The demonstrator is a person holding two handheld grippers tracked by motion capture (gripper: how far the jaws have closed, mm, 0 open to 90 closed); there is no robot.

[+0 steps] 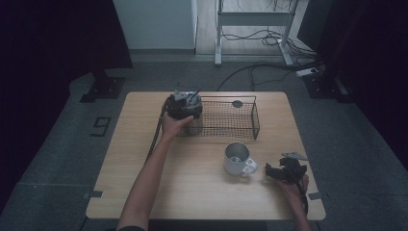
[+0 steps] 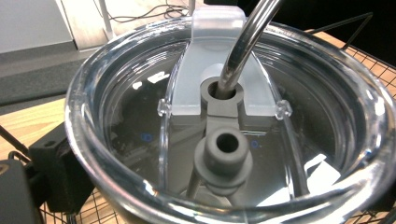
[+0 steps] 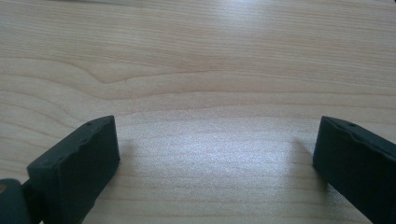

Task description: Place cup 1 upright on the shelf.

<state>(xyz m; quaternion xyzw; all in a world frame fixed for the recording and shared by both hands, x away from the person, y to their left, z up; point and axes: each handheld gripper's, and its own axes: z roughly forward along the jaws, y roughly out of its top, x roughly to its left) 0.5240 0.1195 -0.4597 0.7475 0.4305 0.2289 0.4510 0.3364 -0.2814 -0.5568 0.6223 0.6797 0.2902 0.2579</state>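
Observation:
A tumbler (image 1: 194, 127) with a clear lid (image 2: 88, 98) and a bent metal straw (image 2: 247, 37) stands at the left end of a black wire basket (image 1: 240, 126). My left gripper (image 1: 185, 108) sits on top of it. In the left gripper view the lid spans the gap between the jaws, and the left finger (image 2: 56, 172) presses against the tumbler's side. A grey stopper (image 2: 223, 156) lies on the lid beside the straw hole. My right gripper (image 3: 215, 158) rests open on the table (image 1: 144, 159) at the front right (image 1: 272, 172), with bare wood between its jaws.
A metal mug (image 1: 236, 158) with a handle stands between the basket and the right gripper. A dark round disc (image 1: 237, 103) lies at the basket's far edge. Cables trail across the floor beyond the table.

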